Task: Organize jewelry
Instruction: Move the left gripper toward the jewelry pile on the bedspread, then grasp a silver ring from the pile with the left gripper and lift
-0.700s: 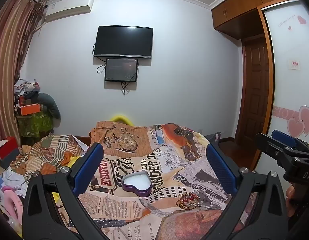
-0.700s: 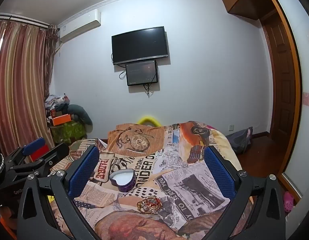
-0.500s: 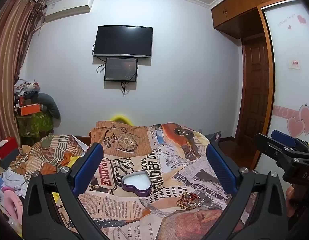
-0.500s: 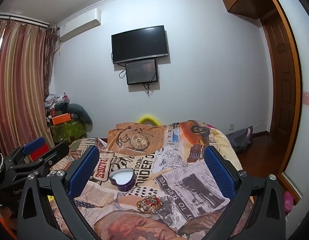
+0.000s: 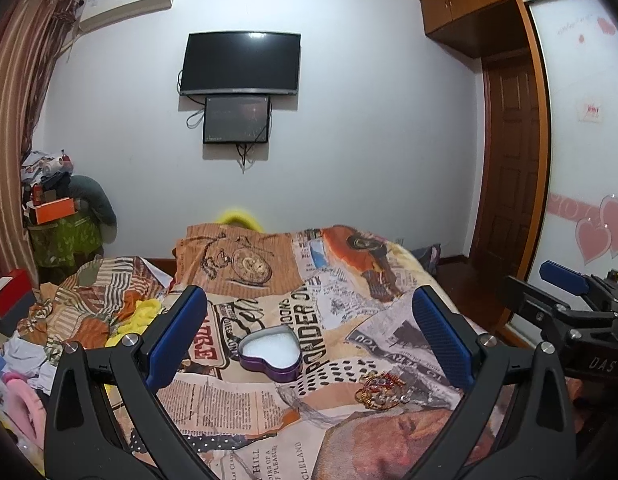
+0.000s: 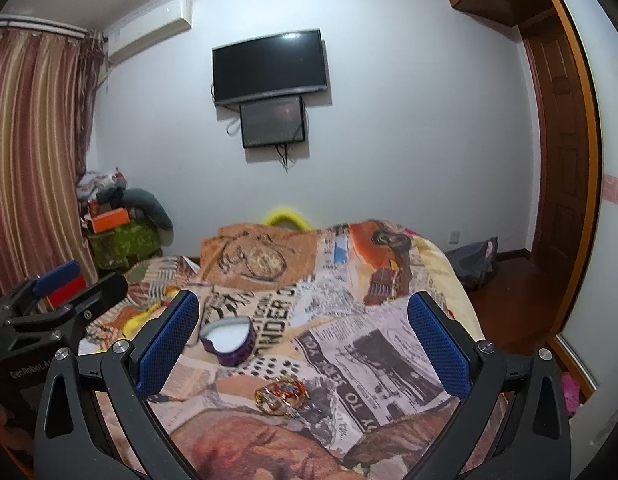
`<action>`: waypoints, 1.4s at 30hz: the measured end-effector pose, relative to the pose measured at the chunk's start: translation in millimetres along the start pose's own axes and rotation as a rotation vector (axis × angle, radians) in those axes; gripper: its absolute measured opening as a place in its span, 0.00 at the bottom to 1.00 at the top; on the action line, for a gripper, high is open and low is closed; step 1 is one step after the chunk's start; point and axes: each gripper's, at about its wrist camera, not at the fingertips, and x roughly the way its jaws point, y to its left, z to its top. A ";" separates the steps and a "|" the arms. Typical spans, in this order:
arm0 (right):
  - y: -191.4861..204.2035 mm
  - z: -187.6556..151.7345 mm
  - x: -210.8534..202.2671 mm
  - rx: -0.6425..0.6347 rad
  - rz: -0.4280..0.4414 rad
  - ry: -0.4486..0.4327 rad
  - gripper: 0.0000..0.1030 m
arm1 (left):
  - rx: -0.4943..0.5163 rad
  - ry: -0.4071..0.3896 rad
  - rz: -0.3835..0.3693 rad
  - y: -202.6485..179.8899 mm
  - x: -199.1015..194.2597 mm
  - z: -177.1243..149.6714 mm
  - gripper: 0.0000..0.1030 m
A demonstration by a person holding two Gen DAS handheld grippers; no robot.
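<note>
A purple heart-shaped tin [image 5: 270, 357] with white lining sits open on the newspaper-print bedspread; it also shows in the right wrist view [image 6: 228, 340]. A small heap of gold and red jewelry [image 5: 381, 391] lies on the spread in front of and to the right of the tin, and shows in the right wrist view too [image 6: 281, 395]. My left gripper [image 5: 309, 344] is open and empty, held above the bed short of the tin. My right gripper [image 6: 305, 344] is open and empty, above the jewelry.
The bed [image 5: 349, 280] fills the middle. A rumpled striped blanket [image 5: 93, 300] and clutter lie at the left. A wooden door [image 6: 565, 160] and bare floor are at the right. A TV [image 5: 240, 63] hangs on the far wall.
The right wrist view has tilted slightly; the tin and jewelry sit a little lower and left in it. The left gripper has barely moved. Both stay open.
</note>
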 end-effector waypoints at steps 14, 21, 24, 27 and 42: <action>-31.5 -44.2 48.5 -0.047 -0.046 0.251 0.98 | 0.038 0.312 -0.006 -10.3 80.3 -53.1 0.84; -42.2 -61.3 65.4 -0.031 0.061 0.386 0.62 | -0.015 0.455 -0.102 -6.8 108.3 -80.4 0.76; -40.0 -68.9 70.0 -0.029 0.116 0.432 0.47 | -0.011 0.500 -0.143 -9.9 116.3 -88.0 0.64; -34.5 -74.0 74.7 -0.042 0.167 0.470 0.34 | -0.021 0.541 -0.198 -12.5 121.6 -95.3 0.46; -11.9 -89.0 106.9 -0.106 0.238 0.593 0.13 | -0.018 0.589 -0.283 -24.0 127.6 -95.6 0.28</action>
